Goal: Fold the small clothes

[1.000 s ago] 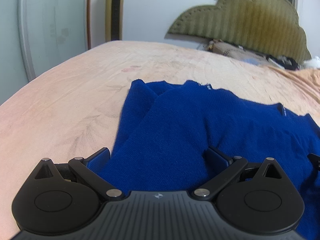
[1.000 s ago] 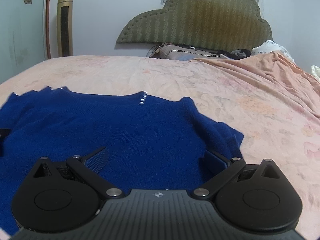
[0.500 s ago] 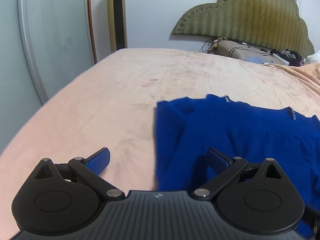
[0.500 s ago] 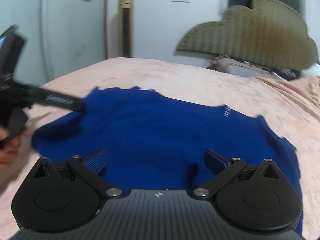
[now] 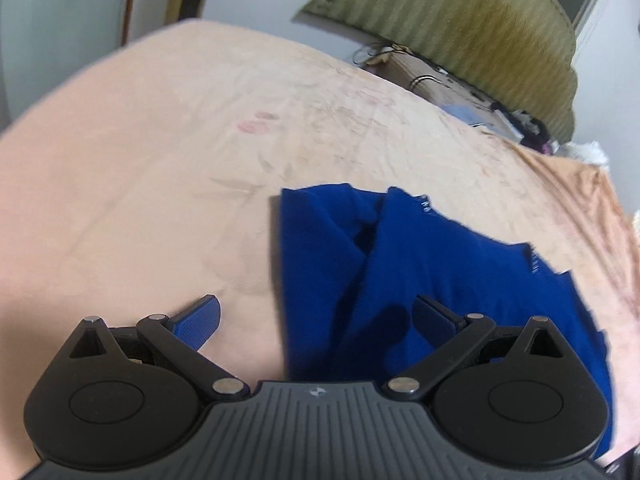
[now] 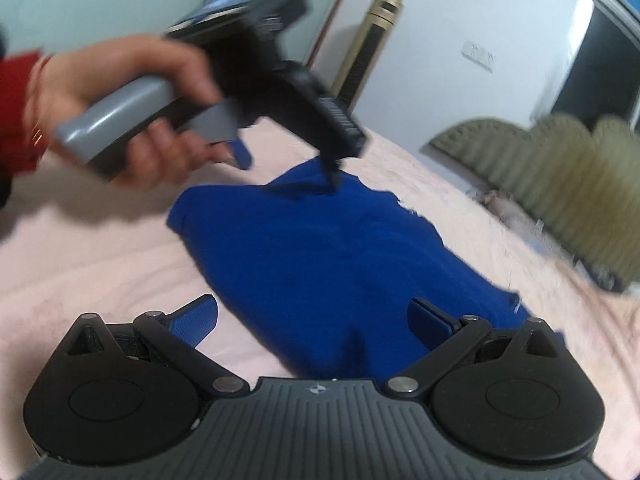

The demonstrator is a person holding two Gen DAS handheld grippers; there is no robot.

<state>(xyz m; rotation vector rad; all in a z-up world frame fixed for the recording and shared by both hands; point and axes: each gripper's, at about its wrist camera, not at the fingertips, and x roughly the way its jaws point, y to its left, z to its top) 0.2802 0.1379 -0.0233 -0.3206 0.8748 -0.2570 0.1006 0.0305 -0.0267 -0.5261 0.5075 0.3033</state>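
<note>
A dark blue knit garment [image 5: 432, 268] lies on the peach bedsheet [image 5: 152, 184], with one sleeve folded in over its left side. My left gripper [image 5: 316, 320] is open and empty, straddling the garment's left edge. In the right wrist view the same garment [image 6: 340, 256] lies ahead. My right gripper [image 6: 312, 318] is open and empty over its near end. The left gripper also shows in the right wrist view [image 6: 288, 160], held in a hand above the garment's far end, one finger low over the cloth.
An olive padded headboard [image 5: 460, 28] stands at the far end of the bed, with a pillow and clutter [image 5: 452, 84] in front of it. A gold tower fan [image 6: 368, 48] stands by the wall. Rumpled sheet lies at the right [image 5: 576, 184].
Both views have swung: the right gripper turned left and now faces the left hand and its gripper. The left gripper tilted and moved back toward the garment's left edge. Both stay open.
</note>
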